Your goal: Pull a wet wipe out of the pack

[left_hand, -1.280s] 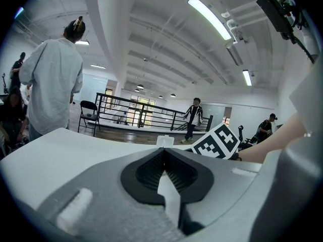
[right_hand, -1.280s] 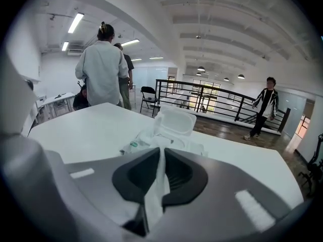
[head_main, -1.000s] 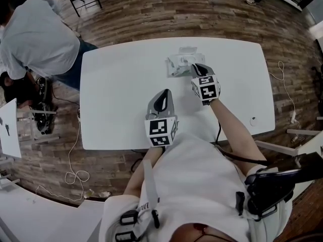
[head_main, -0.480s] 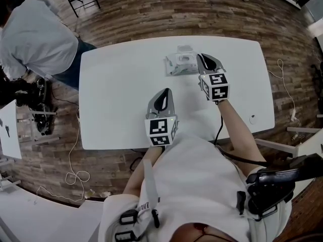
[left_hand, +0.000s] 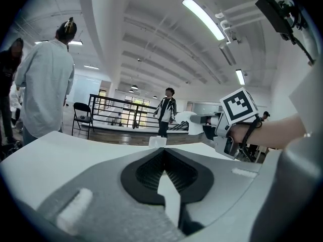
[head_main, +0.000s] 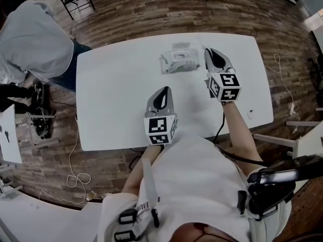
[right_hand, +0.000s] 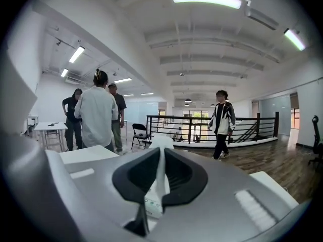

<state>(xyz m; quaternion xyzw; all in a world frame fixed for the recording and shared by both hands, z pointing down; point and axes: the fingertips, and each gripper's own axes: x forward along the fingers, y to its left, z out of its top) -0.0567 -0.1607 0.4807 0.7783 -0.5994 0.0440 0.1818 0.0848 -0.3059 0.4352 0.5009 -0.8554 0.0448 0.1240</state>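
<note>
In the head view the wipe pack (head_main: 176, 60) lies at upper centre on the smooth white surface (head_main: 111, 100). It is a soft, crinkled white pouch with its long axis running left to right, the left end a little lower, and a small flap open at its far edge. Its print is too small to read. The left tongs (head_main: 164, 91) sit at lower centre, pointing up the frame toward the pack and well short of it. The right tongs (head_main: 210, 52) are just right of the pack, apart from it. Each carries a marker cube (head_main: 160, 130) of black-and-white squares. In the left gripper view the ribbed dark pads meet at the tips with nothing between them, and the pack shows as a small white block beyond. In the right gripper view the pads pinch a thin white sheet, the wet wipe (right_hand: 153, 201), which runs up the narrow slit and pokes past the tips. Faint green marks on it are unreadable.
</note>
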